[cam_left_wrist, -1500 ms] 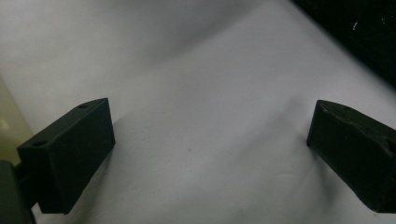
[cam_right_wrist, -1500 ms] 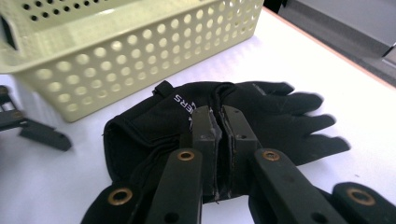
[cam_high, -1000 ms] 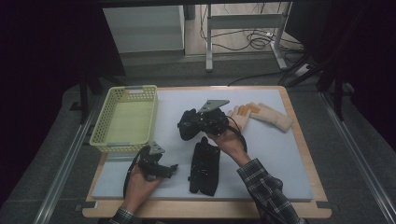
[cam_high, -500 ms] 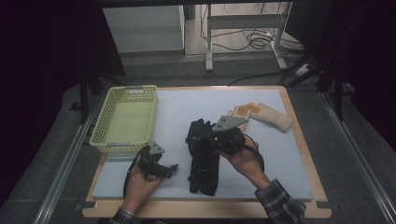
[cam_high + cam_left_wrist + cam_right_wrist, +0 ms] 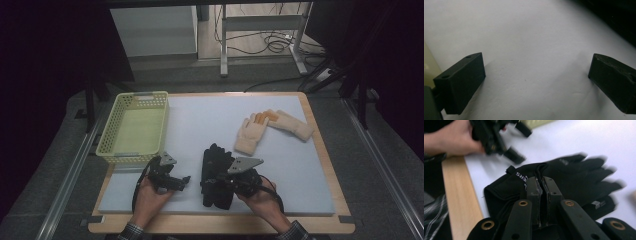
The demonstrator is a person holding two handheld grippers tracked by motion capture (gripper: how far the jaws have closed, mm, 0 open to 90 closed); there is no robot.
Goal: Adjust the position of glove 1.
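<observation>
My right gripper (image 5: 220,184) clamped tight on black gloves (image 5: 216,172), pinching cloth between pads. Gloves lie right under my fingers, long axis running away from me, fingertips pointing at far edge. Right gripper view shows white lettering on cuff; high view too small for that. Left gripper (image 5: 185,180) jaws wide, bare mat (image 5: 529,50) between. Count: two black gloves stacked, two cream gloves (image 5: 272,127), one basket (image 5: 132,150).
</observation>
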